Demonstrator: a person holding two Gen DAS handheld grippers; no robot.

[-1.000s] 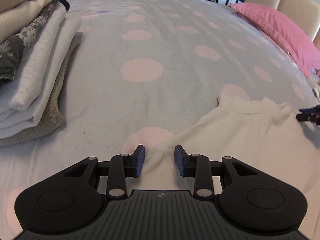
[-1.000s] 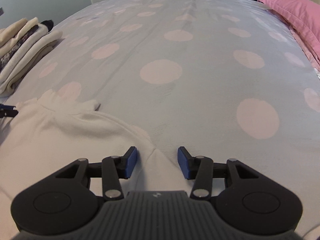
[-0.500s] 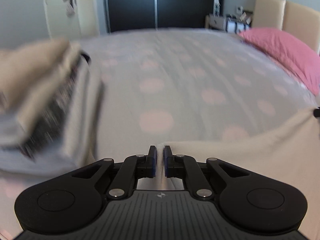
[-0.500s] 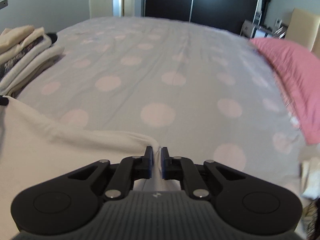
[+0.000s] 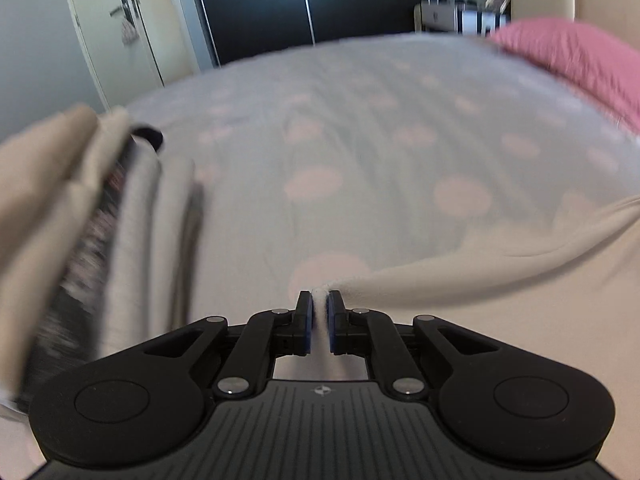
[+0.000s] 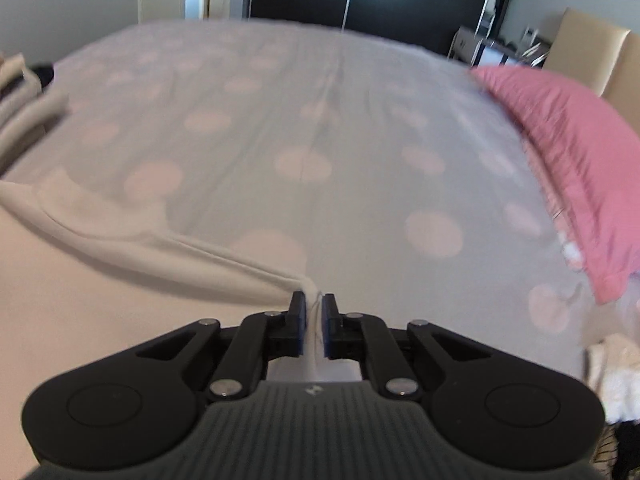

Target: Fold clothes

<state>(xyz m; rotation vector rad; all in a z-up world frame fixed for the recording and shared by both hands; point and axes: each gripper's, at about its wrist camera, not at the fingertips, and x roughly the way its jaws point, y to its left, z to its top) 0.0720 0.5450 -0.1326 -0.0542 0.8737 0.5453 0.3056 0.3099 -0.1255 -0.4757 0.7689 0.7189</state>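
My left claw (image 5: 319, 312) and right claw (image 6: 313, 316) are each clamped on a corner of the cream garment (image 5: 500, 288) over the spotted bed (image 6: 320, 120), mid-fold; next, I judge, both corners carry toward twelve o'clock together.

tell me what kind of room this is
Most likely a bedroom. A wide bed with a pink-dotted grey cover fills both views, with a pink pillow by a padded headboard, dark sliding wardrobe doors behind, and a stack of folded clothes on the bed.
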